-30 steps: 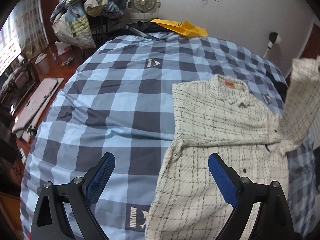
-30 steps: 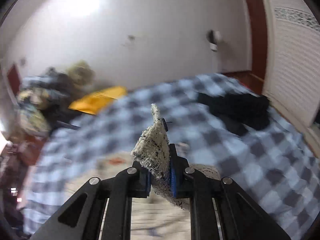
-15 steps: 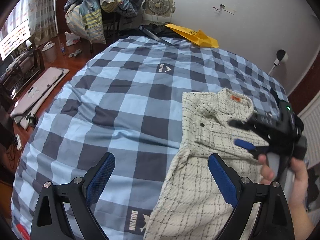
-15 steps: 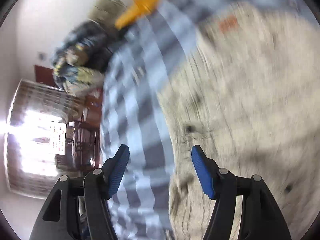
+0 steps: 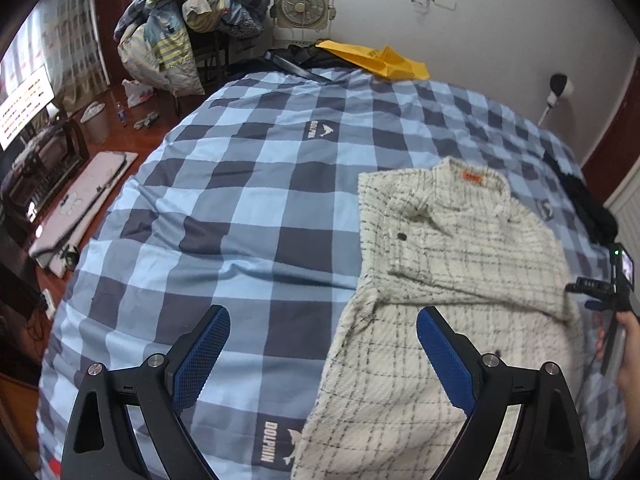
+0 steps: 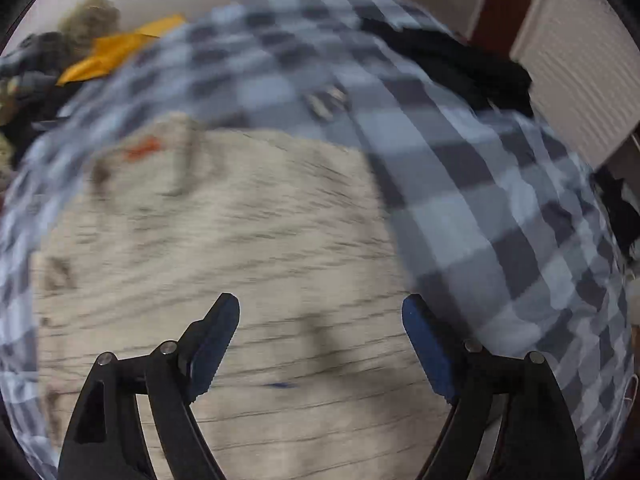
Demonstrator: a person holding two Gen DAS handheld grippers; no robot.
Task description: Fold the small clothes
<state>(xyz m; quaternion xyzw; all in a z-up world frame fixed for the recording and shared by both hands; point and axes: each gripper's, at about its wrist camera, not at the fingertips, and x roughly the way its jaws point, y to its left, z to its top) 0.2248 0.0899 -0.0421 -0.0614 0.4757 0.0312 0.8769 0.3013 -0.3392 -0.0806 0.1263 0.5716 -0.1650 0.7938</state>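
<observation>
Item 1, shirt [image 5: 452,280]: cream with a dark check, collar and orange neck label [image 5: 471,178] toward the top of the frame. It lies flat on the bed in the right half of the left wrist view, with one side and its sleeve folded across the chest. In the right wrist view the same shirt [image 6: 240,248] fills the lower left and centre, blurred.

Item 2, your left tongs [image 5: 324,356]: at the bottom of the left wrist view, spread wide with nothing between the blue pads [image 5: 202,356]. The left pad hangs over bare blanket; the right pad hangs over the shirt's lower body. Contact with the cloth cannot be judged.

Item 3, your right tongs [image 6: 320,344]: at the bottom of the right wrist view, likewise spread wide and holding nothing, poised over the shirt. In the left wrist view they show at the right edge [image 5: 596,300], held in your hand [image 5: 630,356], just beside the shirt's folded edge.

Item 4, blanket [image 5: 248,208]: blue and grey check, printed "DOLPHIN", covering the bed.

Item 5, surroundings: yellow bag [image 5: 380,60] at the bed's far end, upper centre; box fan [image 5: 304,4] against the wall above it; heap of clothes [image 5: 188,28] at upper left; dark garment [image 6: 456,64] on the bed, upper right of the right wrist view.
</observation>
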